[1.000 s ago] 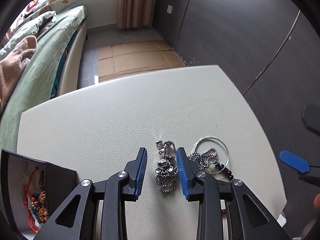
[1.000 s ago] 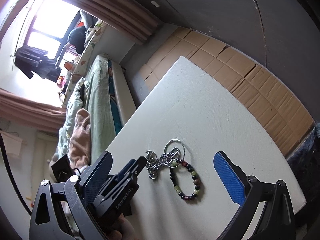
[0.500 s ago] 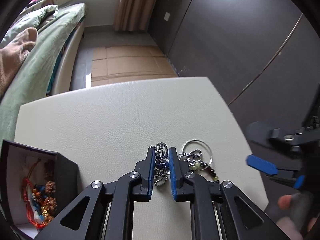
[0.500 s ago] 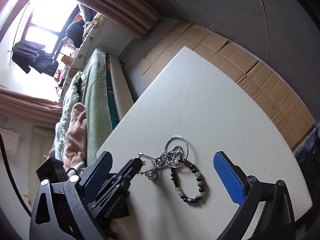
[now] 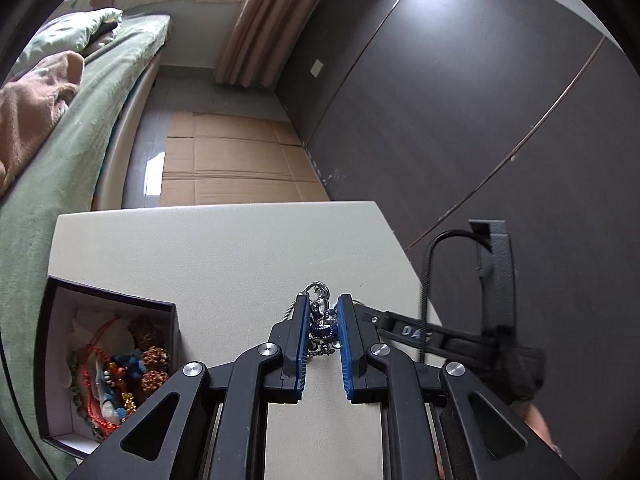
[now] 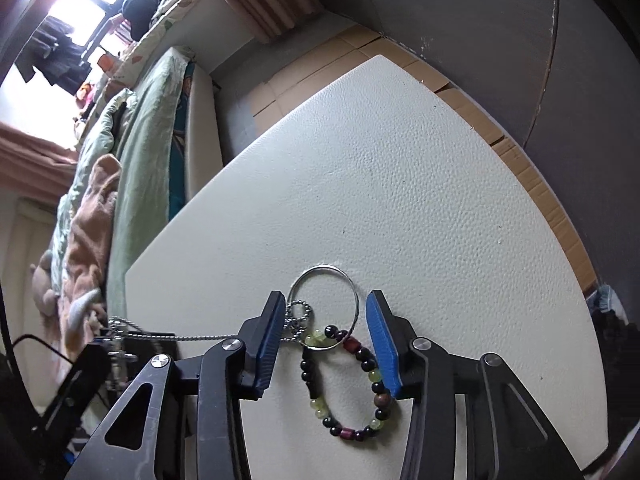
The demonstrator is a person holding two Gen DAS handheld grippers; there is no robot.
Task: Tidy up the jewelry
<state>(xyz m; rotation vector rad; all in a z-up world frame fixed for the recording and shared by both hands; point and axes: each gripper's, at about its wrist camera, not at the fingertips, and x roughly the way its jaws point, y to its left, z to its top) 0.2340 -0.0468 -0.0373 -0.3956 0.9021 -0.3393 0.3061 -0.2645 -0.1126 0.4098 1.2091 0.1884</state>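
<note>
Our left gripper point(image 5: 323, 330) is nearly closed, its blue pads clamped on the pendant end of the chain point(image 5: 322, 326), low and centre in the left view. In the right view that chain point(image 6: 176, 336) runs taut from the left edge toward the middle, where its far loop is still tangled with the ring point(image 6: 324, 312) and bead bracelet point(image 6: 352, 384) on the table point(image 6: 400, 180).

Our right gripper point(image 6: 326, 340) is closing around that pair. The ring and the bracelet's upper beads sit between the pads, which do not seem to press on them yet.

We judge the chain light, limp and slippery: it will snake and snag, so a grip on the lumpy pendant is surer than on bare links. The ring is thin, stiff and flat to the table, hard to pinch. The bracelet is probably elastic-strung and will roll, so we would pin it across its beads while the chain pulls free.

The box point(image 5: 52, 360), lower left in the left view, already holds other pieces.
</note>
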